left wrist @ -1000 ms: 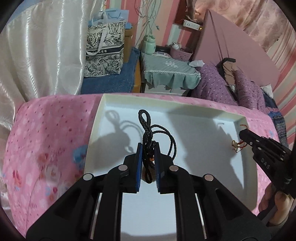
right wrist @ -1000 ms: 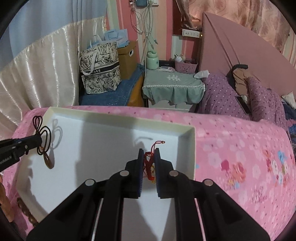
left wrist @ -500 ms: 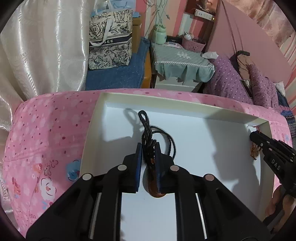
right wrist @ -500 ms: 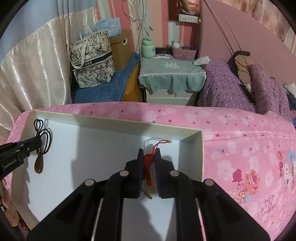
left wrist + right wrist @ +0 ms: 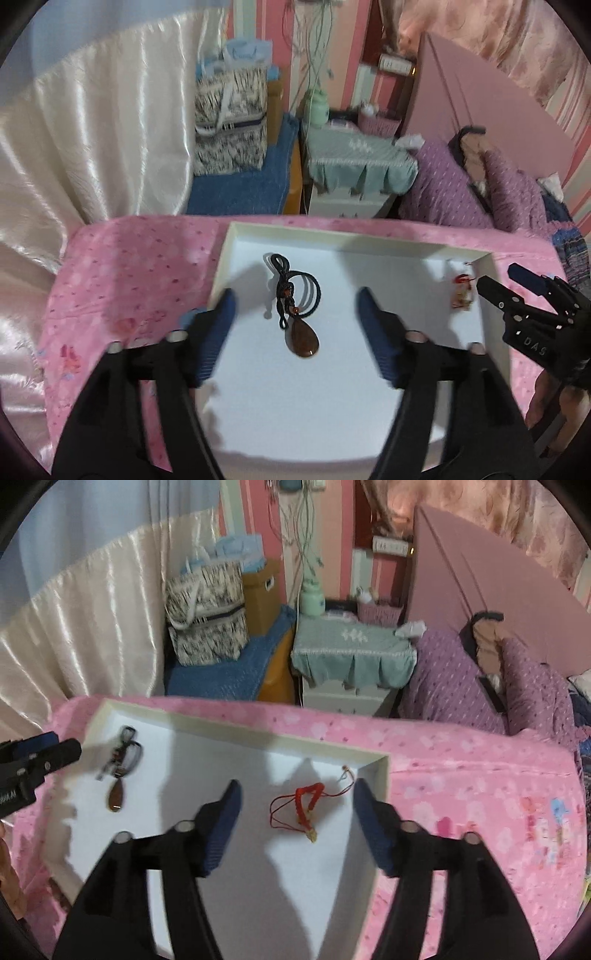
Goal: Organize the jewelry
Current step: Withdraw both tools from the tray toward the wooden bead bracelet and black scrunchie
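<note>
A white tray (image 5: 406,246) lies on the pink flowered bedspread. A black cord necklace with a brown teardrop pendant (image 5: 303,338) lies in the tray's left part, also seen in the right wrist view (image 5: 117,797). A red cord bracelet (image 5: 304,808) lies near the tray's right wall, also seen in the left wrist view (image 5: 461,291). My left gripper (image 5: 295,314) is open above the necklace, holding nothing. My right gripper (image 5: 295,801) is open above the bracelet, holding nothing.
The pink bedspread (image 5: 140,273) surrounds the tray. Beyond the bed stand a patterned tote bag (image 5: 231,122), a blue chair, a nightstand with a green cloth (image 5: 351,653), and a purple dotted quilt (image 5: 480,679). A cream curtain (image 5: 92,147) hangs at left.
Both grippers opened and pulled back. The necklace and the red bracelet, held in the jaws before, now lie free on the tray floor.
</note>
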Available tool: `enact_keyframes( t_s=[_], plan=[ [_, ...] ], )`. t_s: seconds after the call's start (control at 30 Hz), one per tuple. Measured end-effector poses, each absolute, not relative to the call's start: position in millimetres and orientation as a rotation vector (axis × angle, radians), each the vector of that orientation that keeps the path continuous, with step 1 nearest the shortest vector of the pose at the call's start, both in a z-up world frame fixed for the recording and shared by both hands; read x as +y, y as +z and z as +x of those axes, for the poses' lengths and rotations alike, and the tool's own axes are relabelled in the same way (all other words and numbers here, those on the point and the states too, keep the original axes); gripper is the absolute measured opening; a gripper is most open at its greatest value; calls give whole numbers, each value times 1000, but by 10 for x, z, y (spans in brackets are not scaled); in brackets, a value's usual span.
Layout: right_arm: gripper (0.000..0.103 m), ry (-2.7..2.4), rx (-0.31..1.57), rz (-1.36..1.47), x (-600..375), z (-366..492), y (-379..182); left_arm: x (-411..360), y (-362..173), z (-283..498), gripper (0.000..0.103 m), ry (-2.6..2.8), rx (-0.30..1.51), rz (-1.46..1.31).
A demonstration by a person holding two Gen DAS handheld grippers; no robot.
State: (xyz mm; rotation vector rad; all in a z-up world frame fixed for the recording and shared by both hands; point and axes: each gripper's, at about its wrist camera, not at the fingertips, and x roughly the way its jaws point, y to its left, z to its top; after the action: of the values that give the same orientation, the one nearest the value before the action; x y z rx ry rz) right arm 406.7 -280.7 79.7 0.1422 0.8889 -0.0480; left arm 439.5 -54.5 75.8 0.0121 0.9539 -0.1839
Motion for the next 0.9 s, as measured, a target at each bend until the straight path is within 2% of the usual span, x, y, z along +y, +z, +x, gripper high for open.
enact_keyframes(
  t_s=[0.03,0.1,0.3,0.63,0.9],
  plan=[
    [73,-48,865,141,-2827,3954,895,-521,815,4308,87,-186,937,4],
    [77,-54,836,137,-2855,3778,1002,-447,938,4051,92,-201,893,-14],
    [77,-73,797,148,-2922,3101,1127,-232,1132,3338,100,-187,809,-5],
    [77,-171,748,133,-2908,2048,918,94,1021,2306,100,-131,739,50],
    [77,-213,742,108,-2783,1593,805,191,865,2038,100,-140,770,36]
  ],
)
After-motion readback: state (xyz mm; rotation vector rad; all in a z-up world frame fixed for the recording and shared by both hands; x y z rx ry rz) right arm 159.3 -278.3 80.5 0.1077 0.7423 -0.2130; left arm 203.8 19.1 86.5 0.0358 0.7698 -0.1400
